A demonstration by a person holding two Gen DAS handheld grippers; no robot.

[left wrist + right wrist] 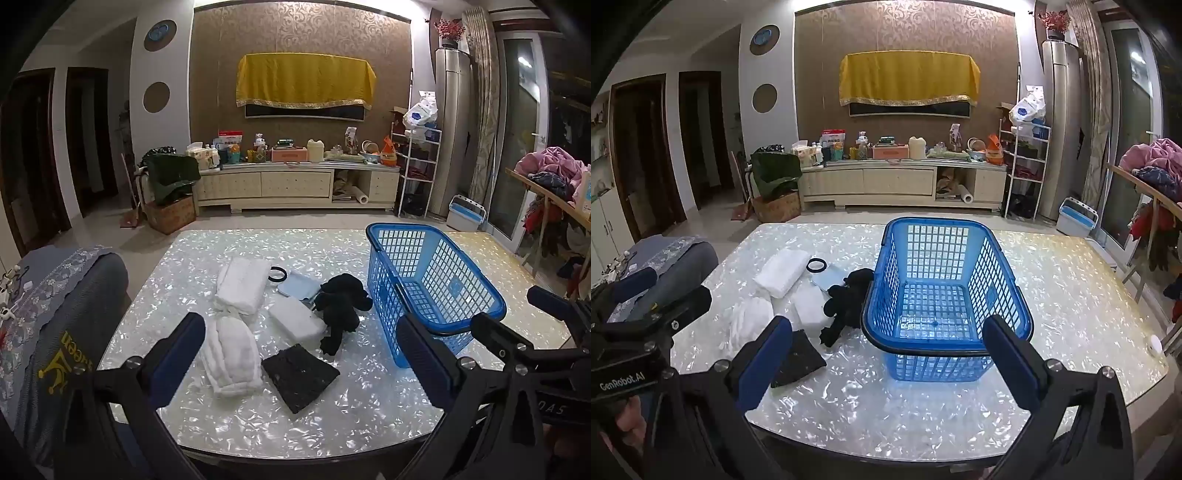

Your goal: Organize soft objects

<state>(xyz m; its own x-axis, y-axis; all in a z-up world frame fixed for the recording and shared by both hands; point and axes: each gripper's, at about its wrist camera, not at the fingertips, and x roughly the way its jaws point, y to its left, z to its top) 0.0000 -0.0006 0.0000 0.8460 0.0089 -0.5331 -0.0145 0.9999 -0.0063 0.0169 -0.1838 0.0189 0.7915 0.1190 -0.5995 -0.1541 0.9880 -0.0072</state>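
A pile of soft things lies on the pearly table (332, 417): two folded white towels (242, 284) (231, 356), a white sponge block (297, 319), a crumpled black cloth (341, 306) and a black square pad (299, 376). A pale blue item (297, 286) and a black ring (277, 273) lie behind them. To their right stands an empty blue plastic basket (938, 243). My left gripper (299, 326) hovers open above the near side of the pile. My right gripper (888, 328) hangs open over the basket's near rim. Neither holds anything.
A chair with a grey-blue embroidered cover (55, 314) stands against the table's left edge. A small white round object (1155, 345) sits at the table's right edge. Behind the table are a cluttered TV cabinet (295, 184) and, at right, a rack of clothes (554, 173).
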